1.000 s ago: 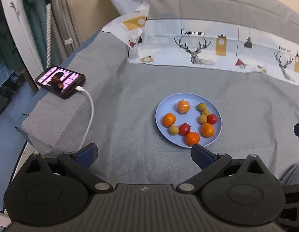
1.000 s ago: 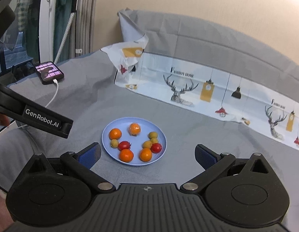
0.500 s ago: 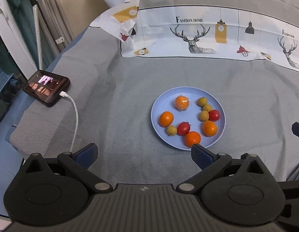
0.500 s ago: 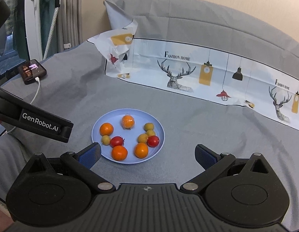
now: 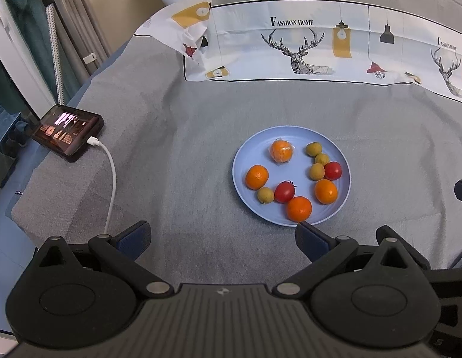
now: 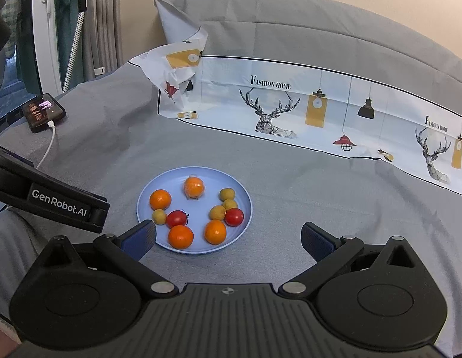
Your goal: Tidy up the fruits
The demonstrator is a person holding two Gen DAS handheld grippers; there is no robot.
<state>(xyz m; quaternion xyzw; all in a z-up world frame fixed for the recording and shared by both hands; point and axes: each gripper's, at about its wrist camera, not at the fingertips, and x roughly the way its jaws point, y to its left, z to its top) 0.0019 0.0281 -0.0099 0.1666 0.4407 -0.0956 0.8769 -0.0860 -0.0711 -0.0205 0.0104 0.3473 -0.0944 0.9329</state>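
A light blue plate (image 5: 346, 164) lies on the grey cloth and holds several fruits: small oranges (image 5: 256, 176), one orange wrapped in clear film (image 5: 280, 151), two red tomatoes (image 5: 284, 191) and yellow-green round fruits (image 5: 313, 149). The plate shows in the right wrist view too (image 6: 246, 197). My left gripper (image 5: 222, 238) is open and empty, just before the plate's near-left rim. My right gripper (image 6: 228, 240) is open and empty, over the plate's near edge. The left gripper's body (image 6: 58, 203) shows at the left of the right wrist view.
A phone (image 5: 67, 132) with a lit screen and a white cable (image 5: 111, 176) lies at the cloth's left edge. A printed deer-pattern sheet (image 5: 320, 47) stands along the back. The cloth drops off at the left, beside a white door frame (image 6: 43, 29).
Both grippers have moved closer to the plate, which now looks larger and nearer in both views. Both stay open and empty. The fruits have not moved.
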